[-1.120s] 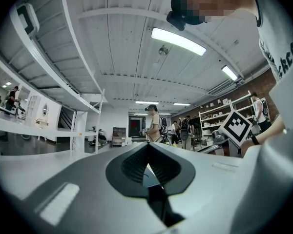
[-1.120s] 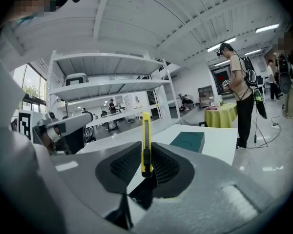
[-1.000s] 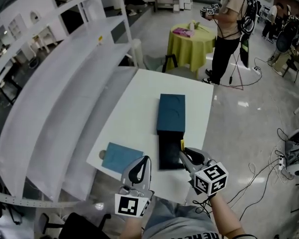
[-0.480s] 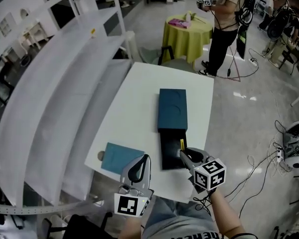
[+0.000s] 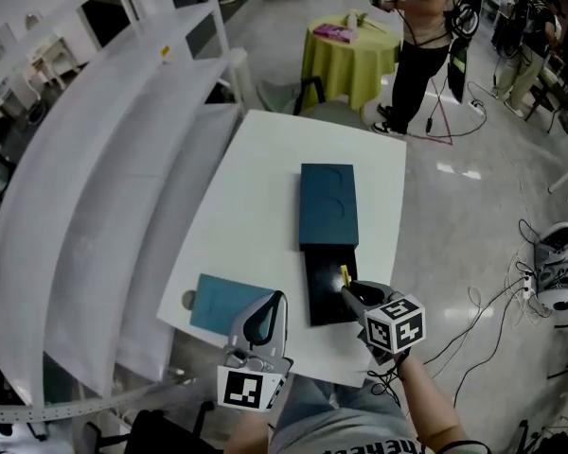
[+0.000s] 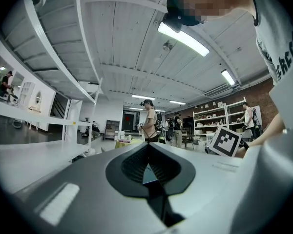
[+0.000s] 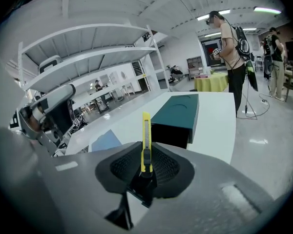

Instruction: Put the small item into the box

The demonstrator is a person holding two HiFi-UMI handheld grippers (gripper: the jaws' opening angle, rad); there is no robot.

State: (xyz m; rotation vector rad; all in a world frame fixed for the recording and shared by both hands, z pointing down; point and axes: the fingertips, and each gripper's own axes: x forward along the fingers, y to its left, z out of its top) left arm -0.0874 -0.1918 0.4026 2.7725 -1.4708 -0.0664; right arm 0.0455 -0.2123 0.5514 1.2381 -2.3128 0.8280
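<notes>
Head view and both gripper views of a white table [image 5: 256, 187] carrying a dark teal box [image 5: 328, 204] whose black drawer [image 5: 324, 291] is slid out toward the person. The teal sleeve shows 2 shallow round impressions on its top face. The right gripper [image 5: 348, 291] pinches a yellow utility knife [image 5: 345, 275] between its jaws; in the right gripper view the knife [image 7: 145, 140] stands upright between the black pads [image 7: 161, 168], its tip pointing toward the box [image 7: 178, 112]. In the head view the knife lies over the right-hand edge of the open drawer, near its outer end; whether it touches the drawer cannot be told. The left gripper [image 5: 275, 301] is held over the table's near edge, just left of the drawer, and carries nothing; in the left gripper view its jaws are pressed together. A flat teal sheet [image 5: 225, 303] rests on the table's near-left corner, apart from the box, beside the left gripper. White shelving [image 5: 95, 159] runs along the left of the table. Beyond the table stands a round table with a yellow-green cloth [image 5: 350, 55], and next to it a person [image 5: 417, 36] holding another marker cube.
</notes>
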